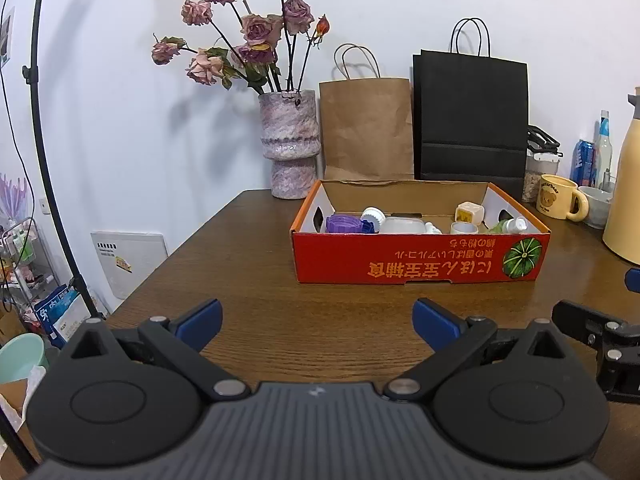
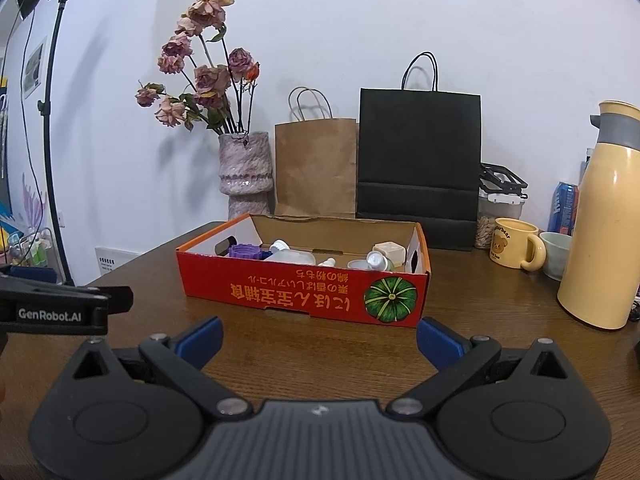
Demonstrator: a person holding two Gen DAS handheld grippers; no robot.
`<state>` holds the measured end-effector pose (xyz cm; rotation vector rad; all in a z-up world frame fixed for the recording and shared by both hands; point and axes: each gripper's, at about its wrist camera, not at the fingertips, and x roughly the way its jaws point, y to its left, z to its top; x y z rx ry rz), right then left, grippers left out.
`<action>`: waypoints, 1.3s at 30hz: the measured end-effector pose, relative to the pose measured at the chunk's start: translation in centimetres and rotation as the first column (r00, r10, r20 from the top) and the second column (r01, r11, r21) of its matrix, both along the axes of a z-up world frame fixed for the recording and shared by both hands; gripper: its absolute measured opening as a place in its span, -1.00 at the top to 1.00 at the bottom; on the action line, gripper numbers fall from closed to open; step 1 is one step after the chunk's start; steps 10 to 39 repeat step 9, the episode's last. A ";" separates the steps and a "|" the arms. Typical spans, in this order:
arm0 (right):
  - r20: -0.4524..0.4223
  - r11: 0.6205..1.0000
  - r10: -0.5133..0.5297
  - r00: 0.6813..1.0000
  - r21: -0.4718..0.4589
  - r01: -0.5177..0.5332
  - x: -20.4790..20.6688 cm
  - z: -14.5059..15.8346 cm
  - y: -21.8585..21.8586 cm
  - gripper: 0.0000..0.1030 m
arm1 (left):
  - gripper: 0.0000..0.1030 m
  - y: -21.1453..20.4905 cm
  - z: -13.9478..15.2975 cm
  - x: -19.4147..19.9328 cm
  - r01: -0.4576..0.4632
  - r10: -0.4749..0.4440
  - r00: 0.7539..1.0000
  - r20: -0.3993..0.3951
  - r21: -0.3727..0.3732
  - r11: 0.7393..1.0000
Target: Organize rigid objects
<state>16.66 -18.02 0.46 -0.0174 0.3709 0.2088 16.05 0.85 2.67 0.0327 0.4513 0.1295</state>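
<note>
left gripper [image 1: 317, 317]: blue-padded fingers spread wide, nothing between them, low over the wooden table [image 1: 248, 280], short of the box.
right gripper [image 2: 319, 336]: fingers spread wide too, nothing held, just short of the box's near wall.
red cardboard box [image 1: 416, 254]: open tray with pumpkin print, mid-table, in front of both grippers.
box contents: purple ribbed lid [image 1: 343, 223] at the left end, white bottle [image 1: 402, 225] lying in the middle, cream square jar [image 1: 469, 213] toward the right, small green dropper bottle [image 1: 508, 225] at the right end, probably lying on its side, hard to tell.
behind box: vase of dried roses [image 1: 289, 142], brown paper bag [image 1: 366, 128], black paper bag [image 1: 472, 120].
right side: bear mug [image 2: 514, 248], yellow thermos [image 2: 600, 220].
</note>
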 end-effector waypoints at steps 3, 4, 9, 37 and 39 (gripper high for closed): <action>-0.002 1.000 0.000 1.000 -0.002 0.000 -0.1 -0.1 0.0 -1.00 | -1.00 0.1 0.1 -0.1 0.010 -0.010 1.000 0.009 -0.003 1.000; -0.002 1.000 0.001 1.000 -0.003 -0.001 -0.1 -0.1 0.1 -1.00 | -1.00 0.1 0.1 -0.1 0.010 -0.010 1.000 0.010 -0.003 1.000; -0.005 1.000 0.006 1.000 -0.007 -0.006 -0.1 -0.1 0.4 -1.00 | -1.00 0.1 0.2 -0.1 0.009 -0.009 1.000 0.007 -0.003 1.000; -0.005 1.000 0.006 1.000 -0.007 -0.006 -0.1 -0.1 0.4 -1.00 | -1.00 0.1 0.2 -0.1 0.009 -0.009 1.000 0.007 -0.003 1.000; -0.005 1.000 0.006 1.000 -0.007 -0.006 -0.1 -0.1 0.4 -1.00 | -1.00 0.1 0.2 -0.1 0.009 -0.009 1.000 0.007 -0.003 1.000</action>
